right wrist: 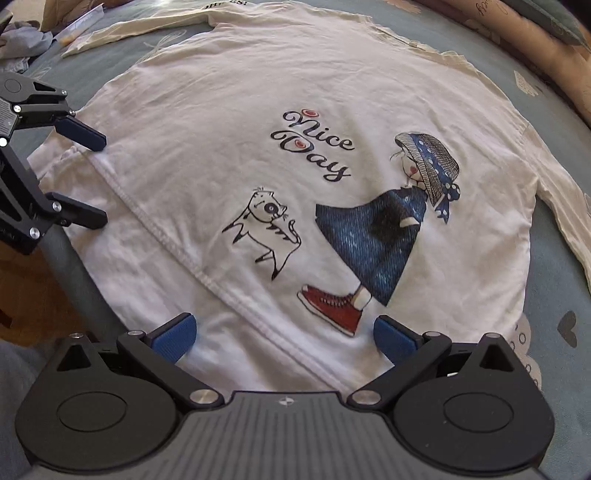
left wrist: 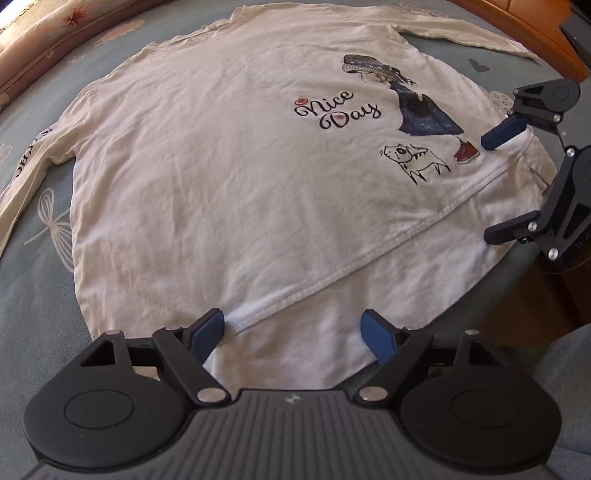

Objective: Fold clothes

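Left gripper [left wrist: 293,338]: jaws apart over the shirt hem, gripping nothing.
Right gripper [right wrist: 284,341]: jaws apart, empty, beside the hem.
Shirt [left wrist: 221,166]: spread flat on the bed [left wrist: 33,258], print up.

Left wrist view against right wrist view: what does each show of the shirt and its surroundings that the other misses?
Only the left wrist view shows the wooden furniture edge beyond the far sleeve.

Only the right wrist view shows the crumpled grey cloth and the printed shoe whole.

Both show the white shirt spread flat on the blue-grey bedspread, its "Nice Day" print, and both open claws, left and right, over the bottom hem.
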Tool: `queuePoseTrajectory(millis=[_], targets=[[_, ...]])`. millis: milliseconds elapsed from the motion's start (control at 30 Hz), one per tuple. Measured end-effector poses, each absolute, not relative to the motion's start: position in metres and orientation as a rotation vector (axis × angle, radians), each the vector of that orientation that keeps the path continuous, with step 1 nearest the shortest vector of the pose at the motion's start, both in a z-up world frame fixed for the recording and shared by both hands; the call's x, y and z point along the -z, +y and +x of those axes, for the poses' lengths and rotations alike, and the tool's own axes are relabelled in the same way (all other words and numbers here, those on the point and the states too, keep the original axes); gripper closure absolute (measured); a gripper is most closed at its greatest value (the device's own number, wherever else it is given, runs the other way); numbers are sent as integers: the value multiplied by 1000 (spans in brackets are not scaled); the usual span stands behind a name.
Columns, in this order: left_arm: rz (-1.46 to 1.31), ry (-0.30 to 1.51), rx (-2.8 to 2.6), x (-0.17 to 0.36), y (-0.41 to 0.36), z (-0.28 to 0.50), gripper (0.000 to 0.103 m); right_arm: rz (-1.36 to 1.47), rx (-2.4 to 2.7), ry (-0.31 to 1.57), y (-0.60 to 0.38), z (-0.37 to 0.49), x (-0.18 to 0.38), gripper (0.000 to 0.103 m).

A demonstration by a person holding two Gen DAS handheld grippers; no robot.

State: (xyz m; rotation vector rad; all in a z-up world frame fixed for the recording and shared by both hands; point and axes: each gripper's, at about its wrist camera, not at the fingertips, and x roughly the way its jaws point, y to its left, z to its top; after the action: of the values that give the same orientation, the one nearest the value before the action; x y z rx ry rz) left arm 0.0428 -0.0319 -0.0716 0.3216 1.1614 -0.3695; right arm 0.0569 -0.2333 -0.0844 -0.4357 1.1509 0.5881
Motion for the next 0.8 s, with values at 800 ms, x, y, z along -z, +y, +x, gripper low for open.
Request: queuePoseTrajectory(millis=[800], targets=[[255, 1204, 330, 83, -17, 66, 0, -250, -386, 1275, -297, 51, 88, 0]])
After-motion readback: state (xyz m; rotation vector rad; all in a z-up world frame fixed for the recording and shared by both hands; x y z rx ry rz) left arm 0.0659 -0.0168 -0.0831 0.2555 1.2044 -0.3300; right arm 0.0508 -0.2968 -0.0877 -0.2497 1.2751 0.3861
